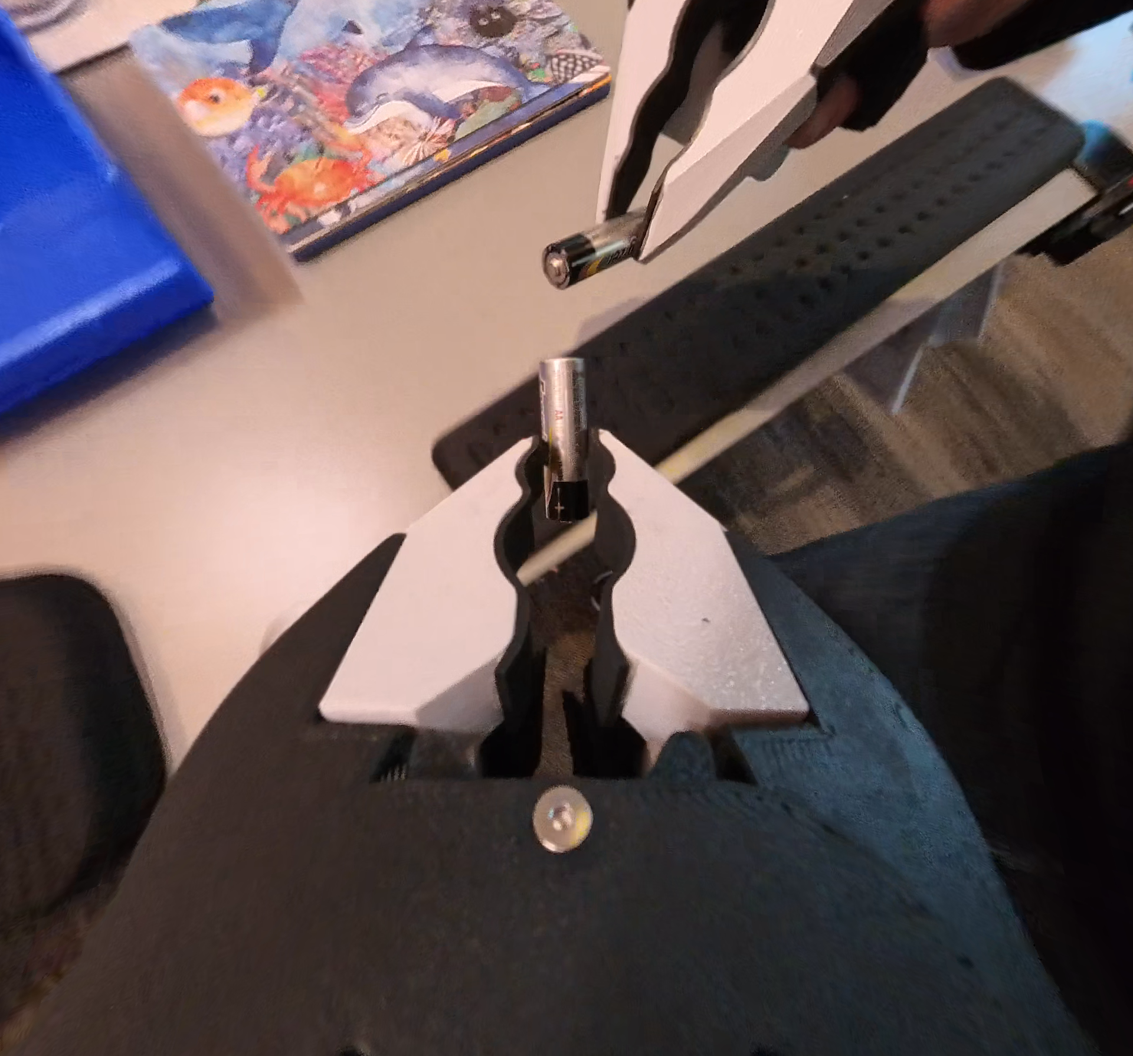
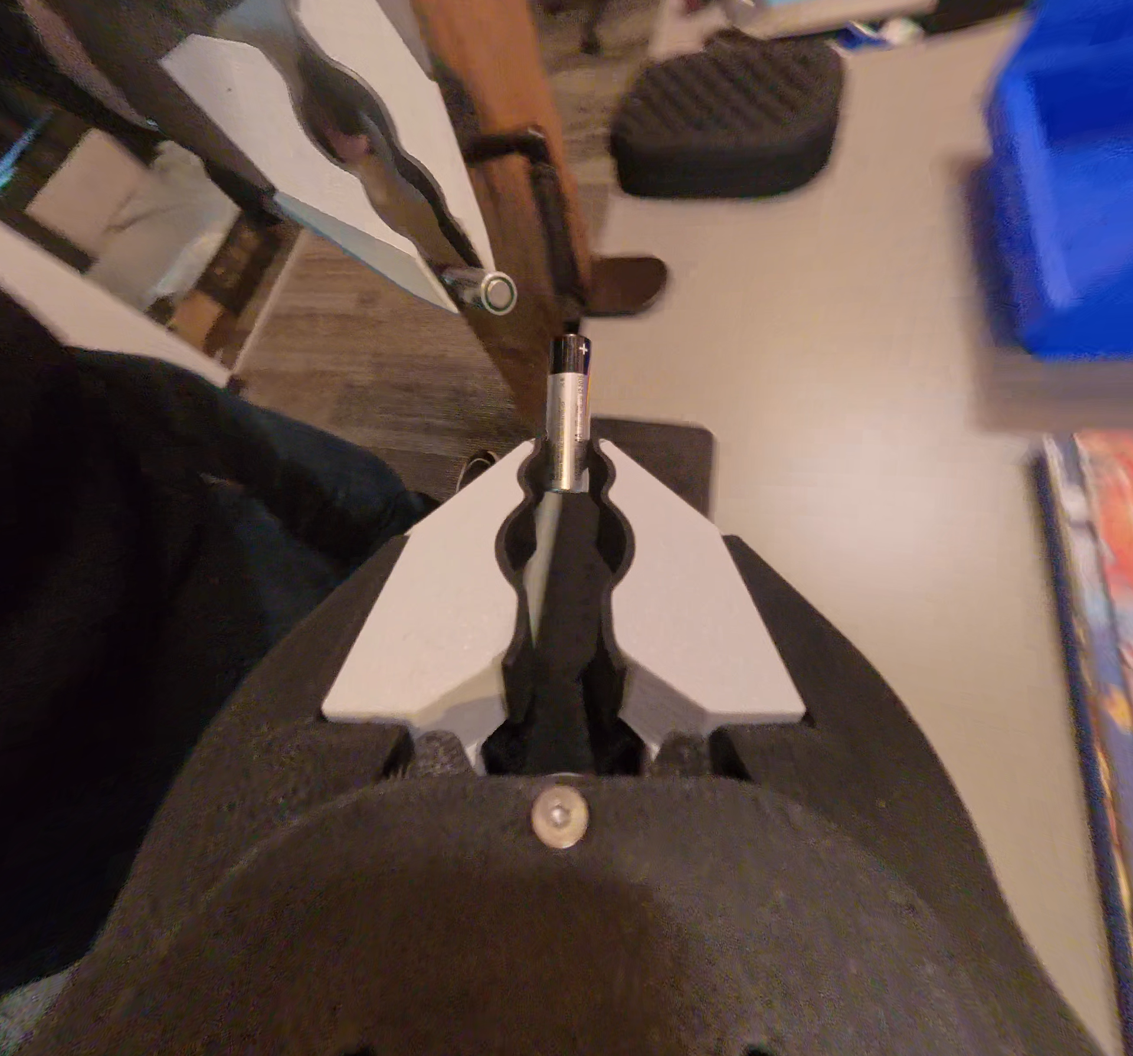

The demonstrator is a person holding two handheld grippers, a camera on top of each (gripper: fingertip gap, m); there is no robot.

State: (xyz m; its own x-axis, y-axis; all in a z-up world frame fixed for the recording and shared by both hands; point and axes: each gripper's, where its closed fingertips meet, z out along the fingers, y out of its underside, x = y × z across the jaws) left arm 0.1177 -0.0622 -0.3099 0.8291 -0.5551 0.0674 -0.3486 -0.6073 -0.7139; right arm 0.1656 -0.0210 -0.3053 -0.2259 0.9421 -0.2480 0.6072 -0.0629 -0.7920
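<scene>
While both hover above table (image 1: 380, 352), left gripper (image 1: 565, 444) pinches battery (image 1: 564, 413); right gripper (image 2: 565, 450) clamps second battery (image 2: 570, 407).

Left wrist cam sits just behind the left tool (image 1: 567, 450), looking fwd and down along its fingers over the tabletop (image 1: 319, 401), very close; faces the sea-animal puzzle board (image 1: 374, 76) and blue bin (image 1: 80, 241). Right wrist cam sits same way behind the right tool (image 2: 565, 453), aimed toward the tabletop edge and floor (image 2: 368, 364). Each view catches the other tool: right tool (image 1: 637, 229) upper right, left tool (image 2: 466, 284) upper left. Shared: both tools, blue bin (image 2: 1073, 168), tabletop (image 2: 797, 413).
</scene>
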